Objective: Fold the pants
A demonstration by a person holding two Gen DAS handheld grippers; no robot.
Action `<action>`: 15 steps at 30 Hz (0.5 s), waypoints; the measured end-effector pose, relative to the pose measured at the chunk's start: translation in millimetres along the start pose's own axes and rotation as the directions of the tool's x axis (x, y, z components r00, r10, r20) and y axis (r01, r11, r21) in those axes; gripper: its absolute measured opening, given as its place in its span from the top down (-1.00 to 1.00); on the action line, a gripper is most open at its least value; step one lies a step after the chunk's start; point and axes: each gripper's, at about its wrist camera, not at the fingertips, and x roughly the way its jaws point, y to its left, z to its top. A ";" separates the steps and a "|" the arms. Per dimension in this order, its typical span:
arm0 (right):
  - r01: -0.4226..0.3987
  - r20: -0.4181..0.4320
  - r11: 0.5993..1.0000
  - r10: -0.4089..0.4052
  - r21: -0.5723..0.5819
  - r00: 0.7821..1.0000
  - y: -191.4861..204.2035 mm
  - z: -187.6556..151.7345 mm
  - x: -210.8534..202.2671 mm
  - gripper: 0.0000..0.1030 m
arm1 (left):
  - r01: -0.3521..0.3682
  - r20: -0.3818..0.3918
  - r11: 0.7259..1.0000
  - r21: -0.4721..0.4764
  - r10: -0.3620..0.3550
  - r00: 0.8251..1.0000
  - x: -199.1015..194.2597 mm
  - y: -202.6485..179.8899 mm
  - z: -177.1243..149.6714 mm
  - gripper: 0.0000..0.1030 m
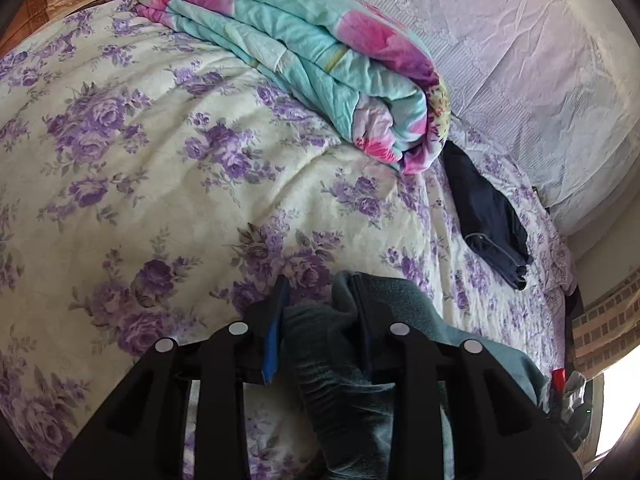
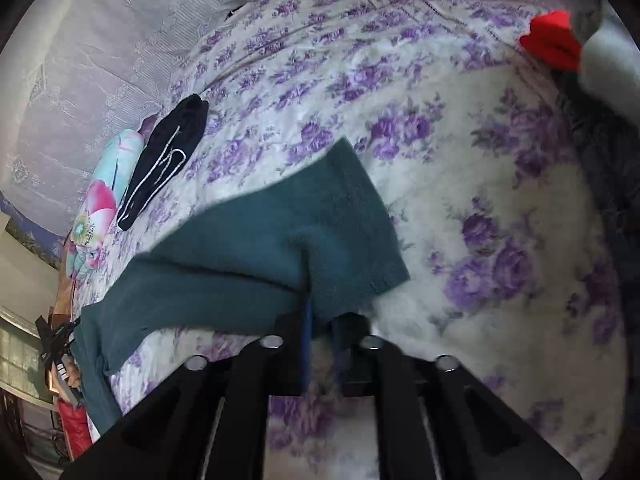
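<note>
Teal fleece pants (image 2: 256, 240) lie across a bed with a cream and purple flower bedspread (image 1: 140, 160). My right gripper (image 2: 322, 280) is shut on the leg end of the pants, which drapes over its fingers. In the left wrist view my left gripper (image 1: 320, 292) is shut on a bunched, ribbed part of the same teal pants (image 1: 340, 360), held above the bedspread. The cloth hides part of both grippers' fingertips.
A folded turquoise and pink quilt (image 1: 300, 48) lies at the back of the bed. A folded dark garment (image 1: 488, 216) lies beside it, also in the right wrist view (image 2: 164, 152). A pale lace cover (image 1: 520, 60) hangs behind. A red item (image 2: 552, 40) sits far right.
</note>
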 end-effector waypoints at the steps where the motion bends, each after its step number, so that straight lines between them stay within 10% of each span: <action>1: 0.011 0.037 1.000 -0.011 -0.007 0.999 2.3 2.0 -12.6 -0.05 | -0.004 -0.002 1.000 0.006 0.004 1.000 1.0 -0.6 -0.3 0.43; 5: 0.154 0.183 0.981 -0.131 -0.116 0.974 18.5 15.7 -43.1 -0.23 | -0.004 -0.005 1.000 0.009 0.004 1.000 3.7 -1.3 0.6 0.39; 15: 0.084 0.103 0.993 -0.076 -0.079 0.992 -0.2 64.8 48.8 0.10 | 0.071 -0.024 0.997 -0.011 -0.071 0.997 4.2 5.3 2.9 0.17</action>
